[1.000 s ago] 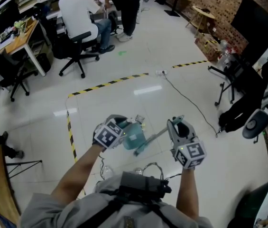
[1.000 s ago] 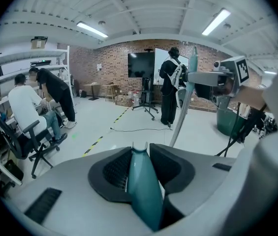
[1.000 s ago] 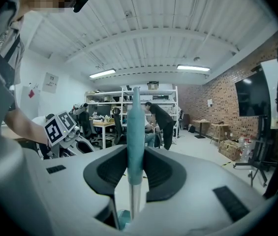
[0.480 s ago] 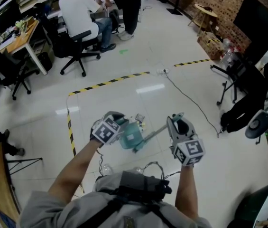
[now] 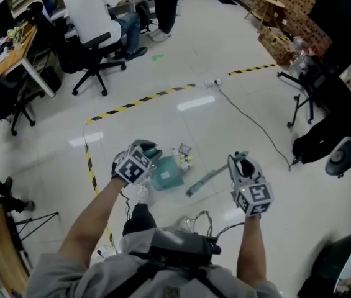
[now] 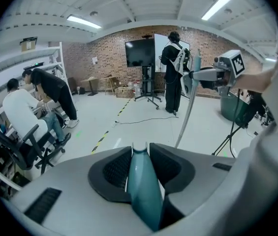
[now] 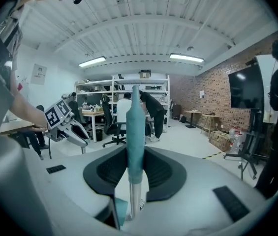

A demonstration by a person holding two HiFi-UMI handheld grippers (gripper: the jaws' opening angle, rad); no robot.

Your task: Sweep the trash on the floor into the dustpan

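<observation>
Now lowered toward the trash (image 5: 183, 156): dustpan (image 5: 164, 177) clenched in left gripper (image 5: 148, 153), broom (image 5: 205, 180) clenched in right gripper (image 5: 240, 164) (sweep likely imminent).

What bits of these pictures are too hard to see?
- Trash: head view, too small to tell what it is.
- Dustpan: left gripper view shows only its handle; the fingers hide the pan.
- Broom: right gripper view shows only its grip; the brush is hidden below the fingers.
</observation>
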